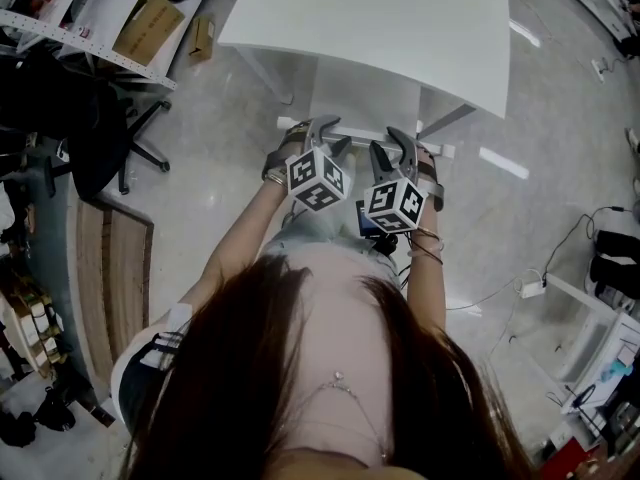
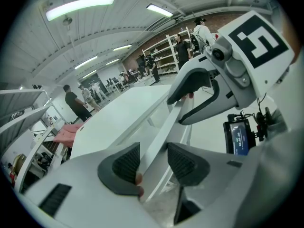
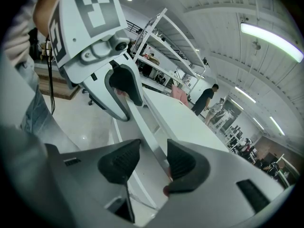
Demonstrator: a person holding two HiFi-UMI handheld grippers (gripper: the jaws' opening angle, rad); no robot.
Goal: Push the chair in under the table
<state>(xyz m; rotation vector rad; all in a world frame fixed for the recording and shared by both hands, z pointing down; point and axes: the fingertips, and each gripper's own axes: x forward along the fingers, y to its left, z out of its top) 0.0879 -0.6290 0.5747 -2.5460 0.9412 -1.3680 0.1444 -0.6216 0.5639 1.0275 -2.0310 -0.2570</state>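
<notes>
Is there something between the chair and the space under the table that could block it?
Nothing visible does. The chair lines up with the gap between the legs of the table. The left claw and the right claw grip its back.

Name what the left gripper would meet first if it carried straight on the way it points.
The chair's top rail, already between the jaws of the left gripper. Beyond it probably lies the white table, though depth is unclear.
</notes>
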